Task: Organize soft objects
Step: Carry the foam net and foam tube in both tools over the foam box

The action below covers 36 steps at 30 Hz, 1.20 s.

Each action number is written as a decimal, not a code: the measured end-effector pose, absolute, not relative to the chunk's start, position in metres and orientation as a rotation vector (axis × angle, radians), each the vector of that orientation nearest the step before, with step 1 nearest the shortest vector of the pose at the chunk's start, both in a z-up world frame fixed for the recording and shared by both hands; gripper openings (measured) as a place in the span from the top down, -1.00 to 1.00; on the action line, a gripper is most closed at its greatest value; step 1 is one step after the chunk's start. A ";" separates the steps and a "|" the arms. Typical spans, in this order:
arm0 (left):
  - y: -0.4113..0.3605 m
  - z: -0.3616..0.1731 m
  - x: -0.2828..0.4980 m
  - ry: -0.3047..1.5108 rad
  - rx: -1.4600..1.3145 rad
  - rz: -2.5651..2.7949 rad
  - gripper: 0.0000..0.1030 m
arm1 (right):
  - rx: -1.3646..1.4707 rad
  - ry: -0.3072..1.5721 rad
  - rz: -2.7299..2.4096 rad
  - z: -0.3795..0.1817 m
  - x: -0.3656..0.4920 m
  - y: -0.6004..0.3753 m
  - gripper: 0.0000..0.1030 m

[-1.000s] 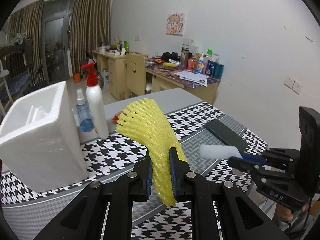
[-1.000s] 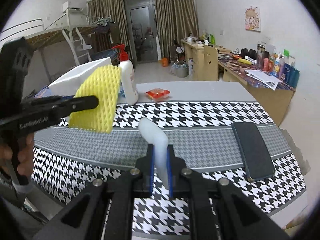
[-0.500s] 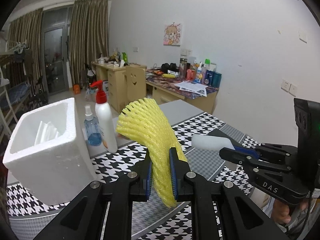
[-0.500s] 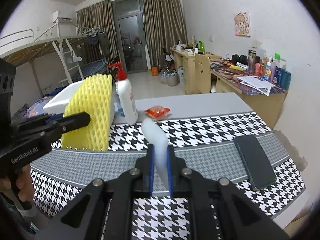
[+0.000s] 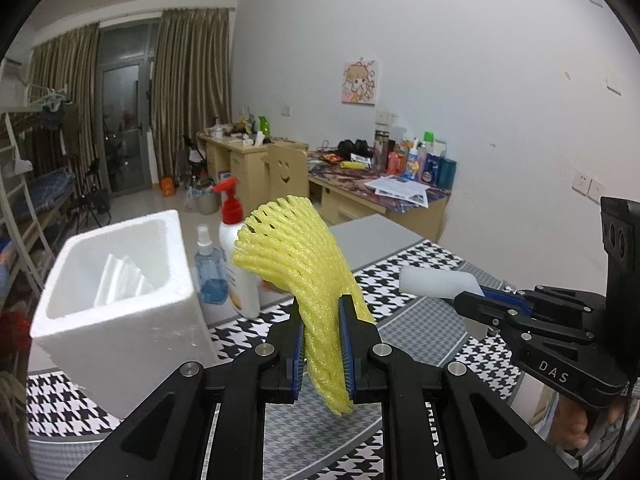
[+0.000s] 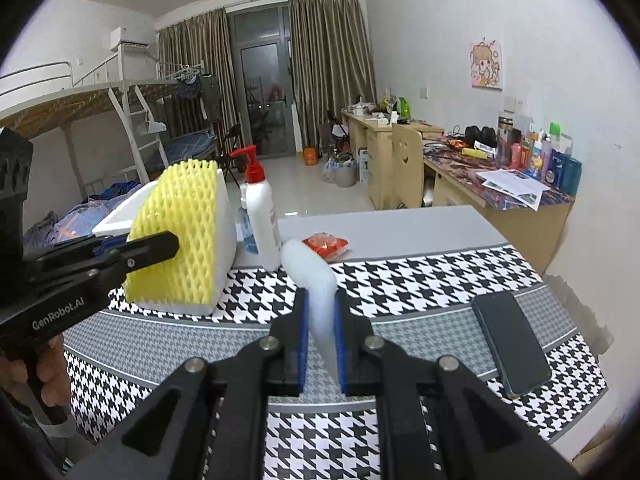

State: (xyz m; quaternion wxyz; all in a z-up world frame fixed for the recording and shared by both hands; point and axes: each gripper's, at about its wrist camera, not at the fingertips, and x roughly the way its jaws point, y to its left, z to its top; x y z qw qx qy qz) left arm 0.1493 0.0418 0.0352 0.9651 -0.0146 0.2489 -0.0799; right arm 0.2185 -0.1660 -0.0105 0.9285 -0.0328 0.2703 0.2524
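i am holding both grippers above the houndstooth table (image 6: pixel 420 276), with open cloth between them and the far items. the white foam box (image 5: pixel 120 320) is sitting at the left, its open top unobstructed; 2 bottles (image 5: pixel 236 264) are standing just right of it. a dark phone (image 6: pixel 510 344) is lying near the right edge. my left gripper (image 5: pixel 322 344) is clenching a yellow foam net sleeve (image 5: pixel 296 252), ribbed and curling upward, near the box. my right gripper (image 6: pixel 321 344) is pinching a white foam piece (image 6: pixel 314 280), smooth and bent, over the table's middle.
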 end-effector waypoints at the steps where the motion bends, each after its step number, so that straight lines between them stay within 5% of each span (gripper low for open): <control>1: 0.043 0.036 0.149 0.501 -0.029 -0.159 0.68 | -0.066 0.551 0.520 -0.009 0.219 -0.164 0.72; 36: 0.074 0.064 0.153 0.417 -0.040 -0.033 0.68 | -0.108 0.477 0.580 0.020 0.227 -0.122 0.71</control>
